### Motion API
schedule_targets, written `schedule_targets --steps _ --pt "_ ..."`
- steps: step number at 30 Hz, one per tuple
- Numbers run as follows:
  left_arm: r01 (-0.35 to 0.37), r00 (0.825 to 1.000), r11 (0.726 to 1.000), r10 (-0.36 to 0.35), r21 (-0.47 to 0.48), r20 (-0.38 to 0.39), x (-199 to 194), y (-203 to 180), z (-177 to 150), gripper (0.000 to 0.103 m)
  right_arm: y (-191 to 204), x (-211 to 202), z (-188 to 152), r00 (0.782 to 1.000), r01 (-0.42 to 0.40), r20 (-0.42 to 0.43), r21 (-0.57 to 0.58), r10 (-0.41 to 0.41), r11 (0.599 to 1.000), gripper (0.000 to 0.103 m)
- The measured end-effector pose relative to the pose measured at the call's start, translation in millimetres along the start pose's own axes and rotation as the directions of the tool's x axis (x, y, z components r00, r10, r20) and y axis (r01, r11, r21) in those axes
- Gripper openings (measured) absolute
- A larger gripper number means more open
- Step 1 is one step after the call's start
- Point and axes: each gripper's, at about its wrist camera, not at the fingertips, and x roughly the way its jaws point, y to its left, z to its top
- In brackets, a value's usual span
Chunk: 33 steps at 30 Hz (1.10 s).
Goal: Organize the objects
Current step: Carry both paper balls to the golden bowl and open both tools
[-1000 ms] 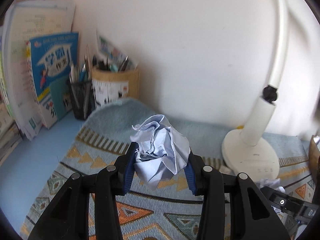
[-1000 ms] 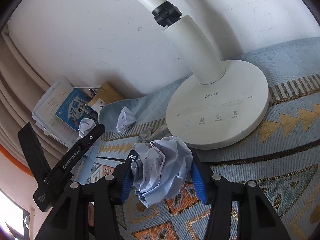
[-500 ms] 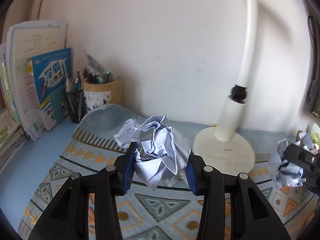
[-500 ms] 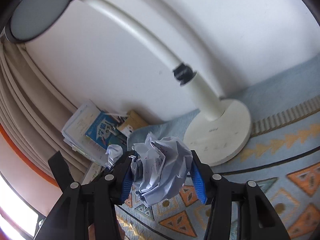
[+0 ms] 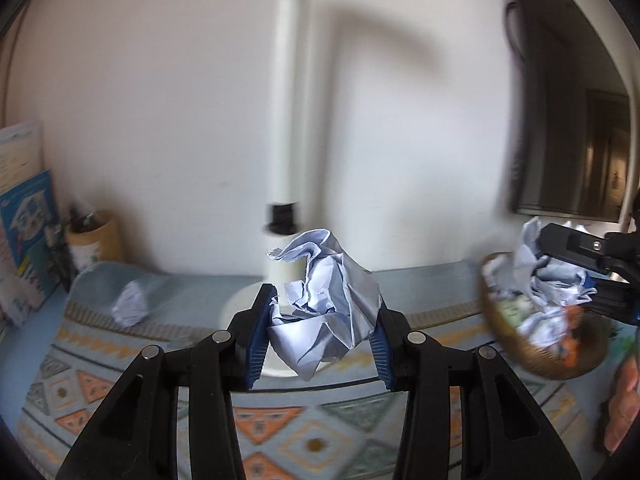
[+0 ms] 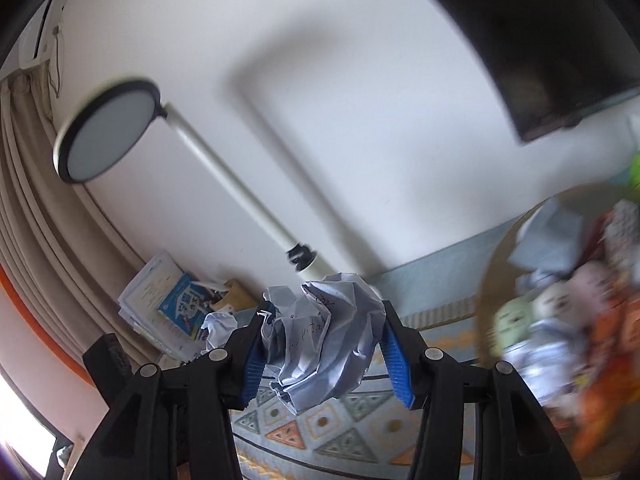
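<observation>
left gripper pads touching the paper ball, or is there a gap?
Touching. The left wrist view shows both blue pads of the left gripper pressed into the sides of the crumpled paper ball, which hangs clear above the patterned mat.

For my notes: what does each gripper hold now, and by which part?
The left gripper clamps a crumpled ball of pale blue paper by its two sides. The right gripper clamps another crumpled pale paper ball with handwriting, also by its sides.

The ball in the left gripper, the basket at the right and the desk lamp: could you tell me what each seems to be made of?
The ball clamped in the left gripper looks like thin, matte, white-bluish paper: sharp creases, torn edges. The basket seems to be woven brown fibre, perhaps wicker, though blur hides the weave. The desk lamp looks like smooth white plastic or painted metal with a black joint.
</observation>
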Motion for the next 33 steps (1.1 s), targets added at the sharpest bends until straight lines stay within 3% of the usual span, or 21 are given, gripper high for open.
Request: schedule_targets --steps 5,11,16,23,27,28,29,30,31,33 --pt "0.188 0.982 0.981 -0.187 0.05 -0.02 -0.4 -71.5 17.0 0.041 -33.2 -57.3 31.8 0.989 0.129 0.068 -0.008 -0.128 0.992 0.051" --pt "0.398 0.916 0.913 -0.389 0.093 -0.099 3.1 -161.6 20.5 0.041 -82.7 -107.4 73.7 0.951 0.292 0.099 0.02 -0.293 0.956 0.051" --pt "0.466 0.88 0.876 -0.443 0.126 -0.172 18.6 -215.4 11.1 0.041 -112.5 -116.9 95.1 0.916 0.395 0.073 0.009 -0.394 0.919 0.051" --pt "0.551 0.818 0.827 -0.512 0.107 -0.262 42.8 -251.2 -3.6 0.041 -150.7 -100.0 101.0 0.883 0.47 -0.016 0.019 -0.469 0.883 0.052" --pt "0.602 0.777 0.794 -0.559 0.084 -0.291 54.5 -259.7 -12.1 0.044 -162.1 -81.1 96.1 0.863 0.504 -0.047 0.007 -0.503 0.864 0.063" --pt "0.603 0.772 0.793 -0.554 0.086 -0.31 59.8 -262.6 -15.1 0.046 -164.8 -76.7 95.5 0.855 0.518 -0.052 0.01 -0.517 0.855 0.074" --pt "0.597 0.773 0.798 -0.543 0.086 -0.328 63.7 -264.1 -17.2 0.056 -166.6 -72.7 94.6 0.848 0.528 -0.054 0.015 -0.527 0.849 0.081" --pt "0.599 0.757 0.797 -0.533 0.074 -0.378 71.4 -266.8 -20.3 0.087 -168.5 -70.6 95.3 0.843 0.537 -0.054 0.019 -0.535 0.843 0.094" --pt "0.605 0.729 0.795 -0.526 0.052 -0.438 80.8 -270.5 -22.7 0.103 -170.3 -69.0 95.7 0.838 0.545 -0.052 0.023 -0.543 0.838 0.102" --pt "0.615 0.695 0.788 -0.54 0.005 -0.474 89.5 -270.3 -25.0 0.102 -171.1 -68.3 96.7 0.836 0.549 -0.05 0.028 -0.547 0.836 0.103"
